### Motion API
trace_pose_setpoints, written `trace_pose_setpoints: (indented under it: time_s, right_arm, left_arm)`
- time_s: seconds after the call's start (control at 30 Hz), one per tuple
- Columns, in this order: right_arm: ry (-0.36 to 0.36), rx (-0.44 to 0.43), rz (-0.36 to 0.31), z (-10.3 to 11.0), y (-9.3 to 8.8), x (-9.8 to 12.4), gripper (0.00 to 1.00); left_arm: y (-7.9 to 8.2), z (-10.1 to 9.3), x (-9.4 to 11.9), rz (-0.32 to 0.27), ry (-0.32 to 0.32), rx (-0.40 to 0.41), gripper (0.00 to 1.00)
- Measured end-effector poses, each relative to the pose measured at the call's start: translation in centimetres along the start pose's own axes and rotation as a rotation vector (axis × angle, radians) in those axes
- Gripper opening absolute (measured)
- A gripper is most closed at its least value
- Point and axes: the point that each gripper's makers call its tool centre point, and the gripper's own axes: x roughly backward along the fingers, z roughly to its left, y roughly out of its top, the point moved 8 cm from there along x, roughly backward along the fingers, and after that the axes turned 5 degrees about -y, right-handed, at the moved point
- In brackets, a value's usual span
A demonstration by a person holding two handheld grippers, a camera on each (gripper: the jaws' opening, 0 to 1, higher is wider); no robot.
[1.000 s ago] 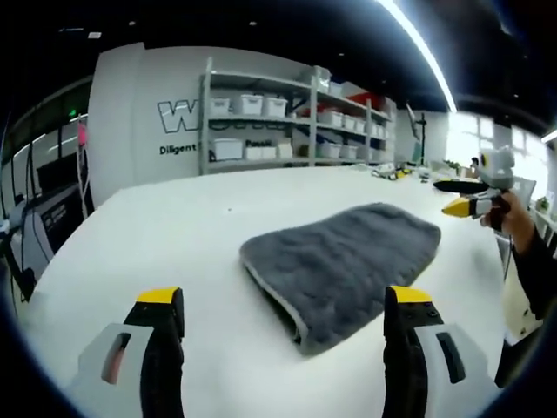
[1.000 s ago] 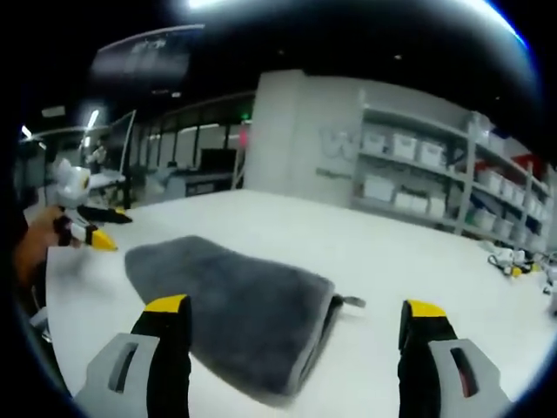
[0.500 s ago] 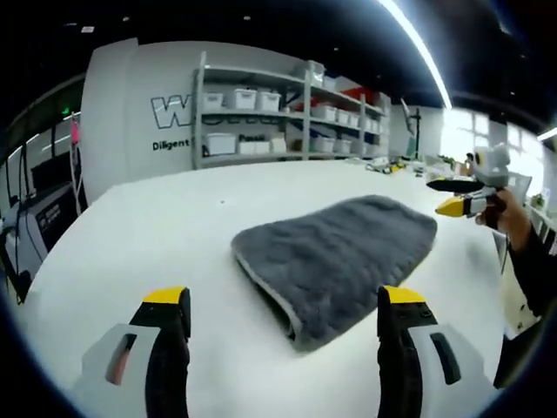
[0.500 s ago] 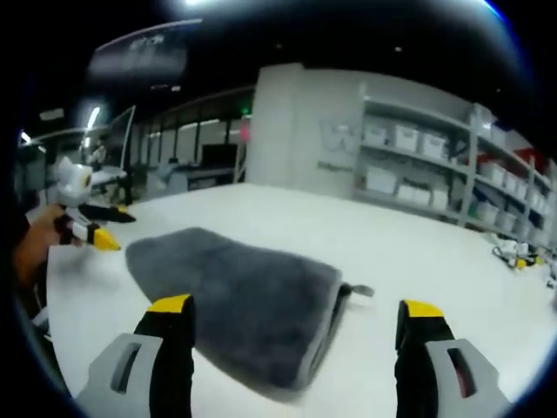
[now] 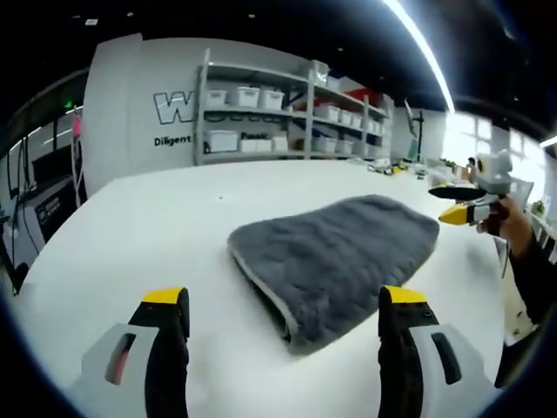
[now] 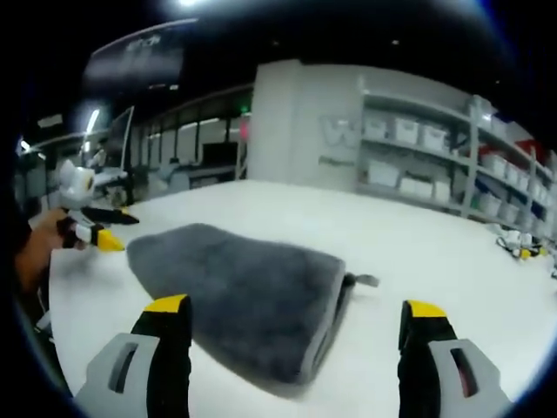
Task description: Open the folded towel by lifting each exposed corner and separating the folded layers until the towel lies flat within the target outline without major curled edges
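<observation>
So the fluffy dark grey folded towel [image 5: 335, 261] lies on the big white bench [image 5: 157, 226], nothing touching it. Left claw [image 5: 283, 322] hangs spread wide just short of its near folded edge. Right claw [image 6: 296, 326] is wide too, hovering over the towel's near end, where a little grey tag [image 6: 365, 280] pokes out. Across the bench, each view catches the other claw in a hand, too small to read. Grey metal shelving with white bins [image 5: 278, 113] sits behind; wall lettering is cut off.
</observation>
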Motion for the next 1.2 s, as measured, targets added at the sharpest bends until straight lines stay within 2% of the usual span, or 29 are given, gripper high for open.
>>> trace_pose_setpoints:
  time_s: [0.13, 0.23, 0.33, 0.47, 0.57, 0.63, 0.7, 0.73, 0.8, 0.83, 1.07, 1.2]
  right_arm:
    - [-0.008, -0.033, 0.011, -0.7, -0.4, -0.5, 0.85]
    - [-0.012, -0.042, 0.04, -0.9, -0.9, -0.9, 0.84]
    - [-0.005, -0.051, 0.073, -0.7, -1.5, -1.2, 0.82]
    - [0.012, -0.076, 0.097, -0.4, -2.5, -1.4, 0.73]
    - [0.018, -0.075, 0.121, -0.2, -3.0, -1.5, 0.7]
    - [0.03, -0.068, 0.142, 0.0, -3.3, -1.4, 0.63]
    - [0.036, -0.071, 0.155, 0.1, -3.4, -1.3, 0.6]
    - [0.038, -0.075, 0.164, 0.0, -3.5, -1.3, 0.59]
    - [0.029, -0.088, 0.166, -0.2, -3.5, -1.3, 0.59]
    - [0.027, -0.09, 0.169, -0.4, -3.5, -1.4, 0.55]
    - [0.038, -0.105, 0.178, -0.6, -3.8, -2.0, 0.41]
    - [0.057, -0.122, 0.179, -0.5, -3.7, -2.1, 0.3]
  left_arm:
    - [-0.4, -0.2, -0.7, 0.03, -0.019, 0.012, 0.69]
    - [-0.6, -0.3, -0.9, 0.043, -0.023, 0.027, 0.6]
    - [-0.9, 0.0, -1.0, 0.057, -0.003, 0.029, 0.6]
    - [-1.1, -0.3, -1.0, 0.067, -0.027, 0.044, 0.54]
    - [-1.1, -0.2, -1.0, 0.069, -0.017, 0.042, 0.51]
    - [-1.2, -0.1, -0.9, 0.078, -0.019, 0.046, 0.46]
    - [-1.2, -0.1, -0.9, 0.084, -0.023, 0.053, 0.38]
    - [-1.3, 0.0, -0.9, 0.084, -0.021, 0.059, 0.37]
    - [-1.3, 0.1, -1.1, 0.085, -0.008, 0.056, 0.38]
    - [-1.5, 0.1, -1.2, 0.093, -0.001, 0.05, 0.37]
    - [-1.8, -0.1, -1.6, 0.107, -0.025, 0.06, 0.29]
    - [-1.9, -0.2, -1.7, 0.112, -0.039, 0.056, 0.26]
